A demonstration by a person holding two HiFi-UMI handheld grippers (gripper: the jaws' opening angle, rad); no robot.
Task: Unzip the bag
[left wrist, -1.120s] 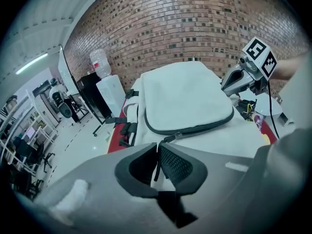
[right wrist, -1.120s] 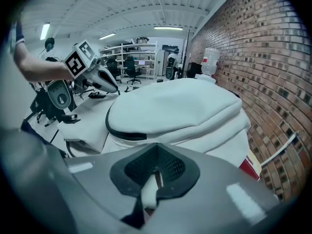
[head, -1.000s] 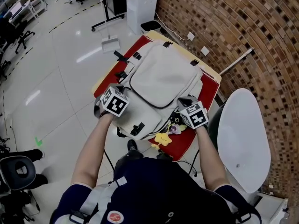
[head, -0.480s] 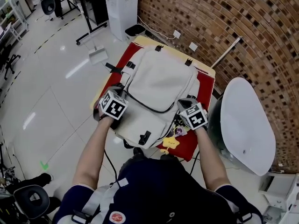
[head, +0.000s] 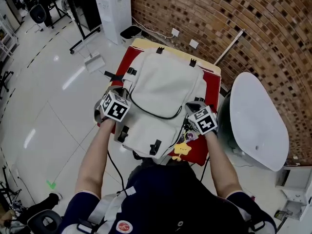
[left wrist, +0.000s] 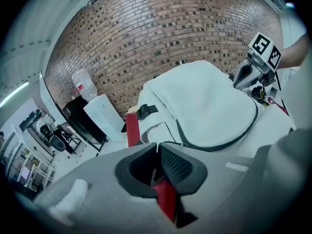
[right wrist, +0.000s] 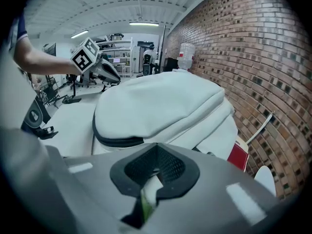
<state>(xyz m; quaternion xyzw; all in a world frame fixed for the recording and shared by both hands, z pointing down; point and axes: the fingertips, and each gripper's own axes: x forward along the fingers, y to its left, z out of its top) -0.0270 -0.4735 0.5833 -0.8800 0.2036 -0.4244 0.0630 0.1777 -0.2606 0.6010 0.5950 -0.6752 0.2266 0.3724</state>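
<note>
Left gripper (left wrist: 157,150): jaws pinched shut on a red tab (left wrist: 165,199) at the bag's near-left edge. Right gripper (right wrist: 155,152): jaws pinched shut on a pale strip (right wrist: 148,194) (white with green, purpose unclear) at the near-right edge. Just ahead of both: white bag (head: 163,82), flat on the red table (head: 214,79), long axis running away toward the brick wall (head: 253,28). Dark zip (head: 156,115) curving across between the grippers, left end nearest the left gripper. Expect any pull to follow that curve.
</note>
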